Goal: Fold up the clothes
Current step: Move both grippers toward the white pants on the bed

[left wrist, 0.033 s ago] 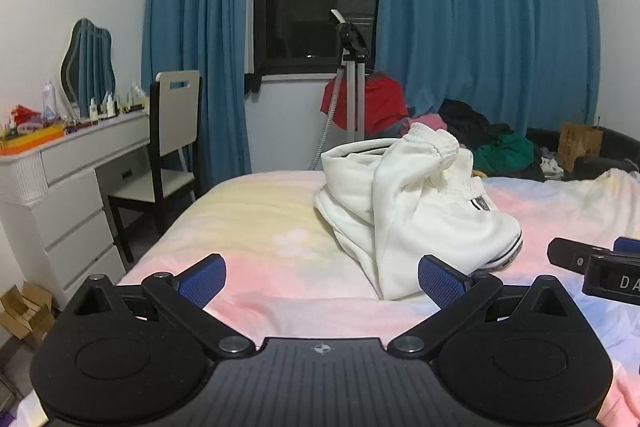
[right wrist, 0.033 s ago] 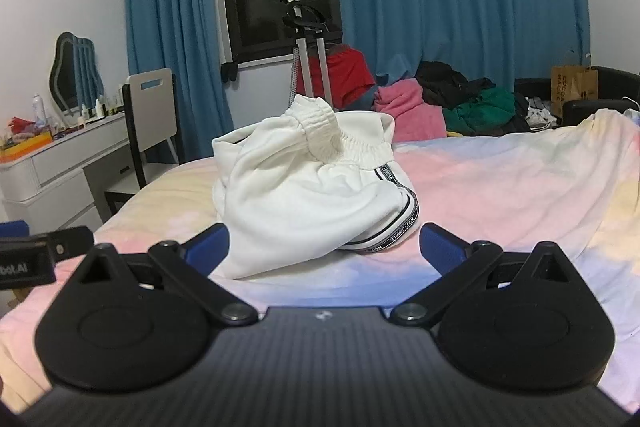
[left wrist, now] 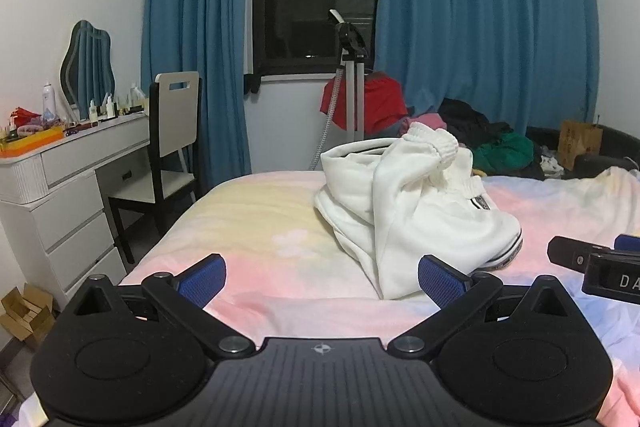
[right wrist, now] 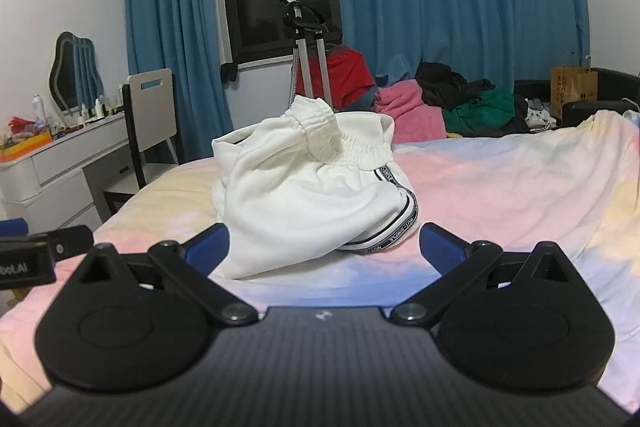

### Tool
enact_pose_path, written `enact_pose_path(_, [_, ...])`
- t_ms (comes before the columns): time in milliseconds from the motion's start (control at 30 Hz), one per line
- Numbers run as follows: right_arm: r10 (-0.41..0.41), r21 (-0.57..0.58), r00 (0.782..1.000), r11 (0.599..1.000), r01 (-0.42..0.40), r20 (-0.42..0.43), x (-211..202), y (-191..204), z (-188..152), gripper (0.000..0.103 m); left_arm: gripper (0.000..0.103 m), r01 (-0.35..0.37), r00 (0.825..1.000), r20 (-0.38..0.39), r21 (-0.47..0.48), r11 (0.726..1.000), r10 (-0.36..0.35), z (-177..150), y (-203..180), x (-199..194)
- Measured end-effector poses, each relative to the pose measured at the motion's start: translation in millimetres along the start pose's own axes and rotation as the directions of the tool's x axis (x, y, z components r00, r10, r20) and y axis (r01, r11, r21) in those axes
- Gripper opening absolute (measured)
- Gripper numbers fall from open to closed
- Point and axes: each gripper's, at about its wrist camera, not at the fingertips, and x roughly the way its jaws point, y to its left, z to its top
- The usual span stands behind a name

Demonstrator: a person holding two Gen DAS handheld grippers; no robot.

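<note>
Bare pastel bedspread [left wrist: 256,227] lay open between both spread grippers and the crumpled white garment [right wrist: 304,195], which was the only lump on the bed. The left gripper [left wrist: 322,277] had the right gripper [left wrist: 592,263] close on its flank. Off the bed's left edge stood a chair [left wrist: 176,131] and dresser [left wrist: 60,195].

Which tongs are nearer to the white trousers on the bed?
Right. The right tongs are open at the white trousers, nearly straddling them; the left tongs, also open, sit left, short of them.
</note>
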Motion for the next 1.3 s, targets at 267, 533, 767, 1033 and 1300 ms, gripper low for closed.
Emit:
enact_pose_path(267, [0.009, 0.004, 0.997, 1.000, -0.010, 0.077, -15, 1, 4, 0.103, 0.103, 0.016, 0.999, 0.032, 0.019, 1.000, -0.016, 1, 3, -29])
enact_pose_path(533, [0.028, 0.010, 0.990, 1.000, -0.029, 0.136, -29, 2, 7, 0.103, 0.103, 0.009, 0.999, 0.051, 0.035, 0.999, -0.011, 1, -12, -30])
enact_pose_path(767, [0.026, 0.007, 0.987, 1.000, -0.027, 0.156, -34, 0, 3, 0.099, 0.103, -0.017, 0.998, 0.055, 0.030, 0.999, 0.015, -2, -13, -27])
enact_pose_path(1033, [0.011, 0.021, 0.984, 1.000, -0.015, 0.181, -40, -2, 5, 0.054, 0.103, -0.022, 0.999, 0.044, 0.034, 0.999, 0.021, -11, -16, -20])
enact_pose_path(1300, [-0.012, 0.113, 0.982, 0.993, -0.010, 0.191, -44, -13, 8, 0.032, 0.103, -0.034, 0.999, 0.029, 0.047, 0.998, 0.033, -18, -19, -11])
